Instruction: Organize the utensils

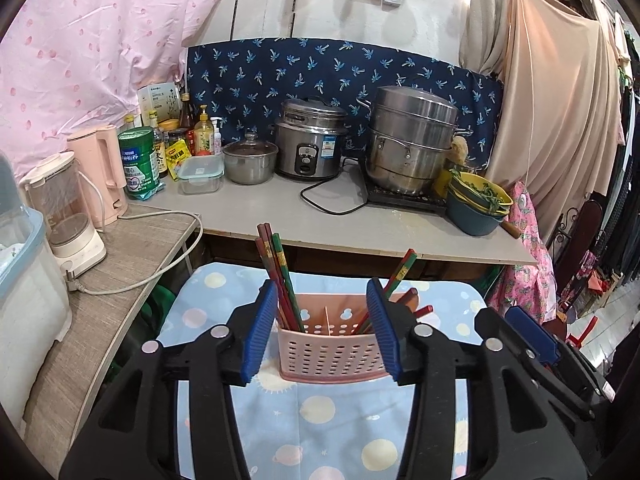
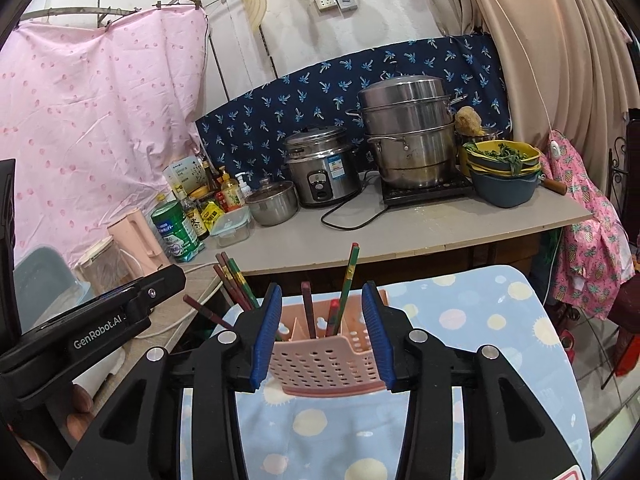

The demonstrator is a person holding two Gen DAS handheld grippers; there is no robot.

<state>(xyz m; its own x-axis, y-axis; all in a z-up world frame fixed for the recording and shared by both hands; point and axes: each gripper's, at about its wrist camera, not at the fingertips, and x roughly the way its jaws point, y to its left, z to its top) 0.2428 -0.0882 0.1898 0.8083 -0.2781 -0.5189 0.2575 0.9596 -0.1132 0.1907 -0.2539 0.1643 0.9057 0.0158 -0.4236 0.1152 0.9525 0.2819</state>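
A pink perforated utensil holder (image 1: 332,348) with a middle divider stands on a blue patterned cloth (image 1: 320,412). Red and green chopsticks (image 1: 280,276) stand in its left compartment, others (image 1: 400,280) lean in the right one. My left gripper (image 1: 322,332) is open, its blue pads either side of the holder, not pressing it. In the right wrist view the holder (image 2: 324,364) sits between the blue pads of my open right gripper (image 2: 324,332). Chopsticks (image 2: 348,280) stand in it, more (image 2: 232,284) at its left. The left gripper body (image 2: 100,328) shows at left.
A grey counter (image 1: 360,220) behind holds a rice cooker (image 1: 312,140), a steel steamer pot (image 1: 412,140), a small lidded pot (image 1: 250,160), stacked bowls (image 1: 476,204), bottles and a green tin (image 1: 138,160). A pink kettle (image 1: 100,168) and blender (image 1: 64,208) stand left.
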